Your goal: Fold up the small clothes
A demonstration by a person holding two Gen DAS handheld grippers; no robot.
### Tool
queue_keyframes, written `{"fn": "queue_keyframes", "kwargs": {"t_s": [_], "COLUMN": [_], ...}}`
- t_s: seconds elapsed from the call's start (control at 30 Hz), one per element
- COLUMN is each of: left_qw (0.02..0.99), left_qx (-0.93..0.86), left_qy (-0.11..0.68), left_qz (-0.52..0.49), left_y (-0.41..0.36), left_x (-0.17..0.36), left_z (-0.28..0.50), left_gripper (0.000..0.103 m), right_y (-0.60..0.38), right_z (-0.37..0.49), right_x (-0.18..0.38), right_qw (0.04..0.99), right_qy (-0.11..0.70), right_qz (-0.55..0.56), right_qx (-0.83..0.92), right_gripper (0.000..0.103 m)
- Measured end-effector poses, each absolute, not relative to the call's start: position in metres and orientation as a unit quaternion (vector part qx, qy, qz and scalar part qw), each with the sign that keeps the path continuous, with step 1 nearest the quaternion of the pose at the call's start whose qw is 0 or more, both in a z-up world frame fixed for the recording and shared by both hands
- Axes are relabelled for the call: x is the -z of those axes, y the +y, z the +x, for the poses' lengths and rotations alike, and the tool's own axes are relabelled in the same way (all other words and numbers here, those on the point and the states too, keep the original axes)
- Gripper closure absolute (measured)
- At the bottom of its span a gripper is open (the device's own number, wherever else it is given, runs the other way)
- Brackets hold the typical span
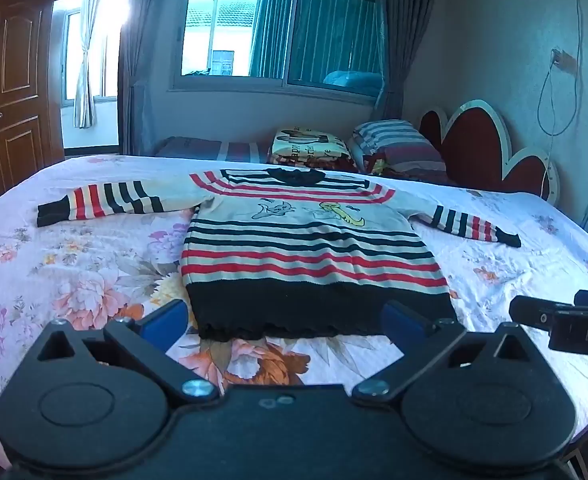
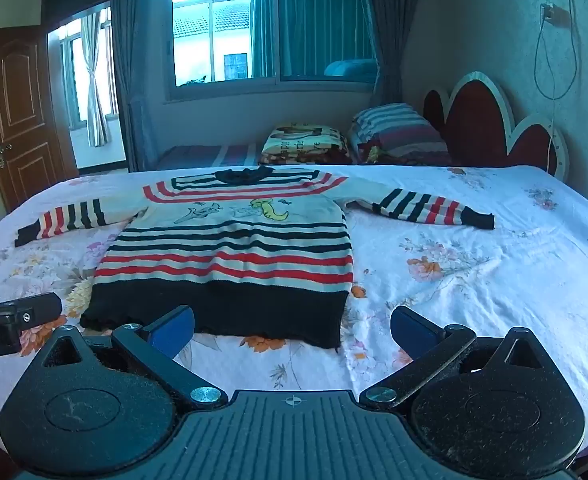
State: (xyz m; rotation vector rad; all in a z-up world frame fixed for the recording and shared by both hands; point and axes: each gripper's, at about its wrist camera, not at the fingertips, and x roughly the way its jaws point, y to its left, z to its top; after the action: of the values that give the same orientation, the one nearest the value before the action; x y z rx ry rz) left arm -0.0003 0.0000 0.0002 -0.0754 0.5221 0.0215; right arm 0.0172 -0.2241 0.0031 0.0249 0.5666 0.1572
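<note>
Clearly both the left gripper and right gripper stand wide and empty near the bed's near edge, where the striped sweater lies flat, sleeves spread. Pinching knit plus bedsheet would probably drag both; no containers visible

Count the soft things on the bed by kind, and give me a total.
Sweater: 1
Blanket: 1
Pillow: 1
Total: 3
</note>
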Motion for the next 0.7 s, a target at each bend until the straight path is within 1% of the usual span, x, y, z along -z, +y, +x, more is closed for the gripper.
{"fn": "queue_keyframes", "kwargs": {"t_s": [0.07, 0.1, 0.7], "left_qw": [0.966, 0.962, 0.96], "left_qx": [-0.012, -0.007, -0.001], "left_qy": [0.257, 0.269, 0.278], "left_qz": [-0.038, -0.042, -0.037], "left_y": [-0.0006, 0.0006, -0.0064], "left_x": [-0.0008, -0.0006, 0.0042], "left_z": [-0.0015, 0.0011, 0.0035], "left_gripper": [0.001, 0.001, 0.001], "right_y": [-0.2239, -0.2237, -0.2272], "right_z": [0.0174, 0.0175, 0.0219], "right_x": [-0.0031, -0.0029, 0.0005], "right_qw": [0.958, 0.958, 0.955], "right_qy": [0.277, 0.277, 0.286], "right_qz": [0.012, 0.013, 0.025], "right_qx": [-0.076, -0.076, -0.077], "right_gripper": [0.0, 0.0, 0.0]}}
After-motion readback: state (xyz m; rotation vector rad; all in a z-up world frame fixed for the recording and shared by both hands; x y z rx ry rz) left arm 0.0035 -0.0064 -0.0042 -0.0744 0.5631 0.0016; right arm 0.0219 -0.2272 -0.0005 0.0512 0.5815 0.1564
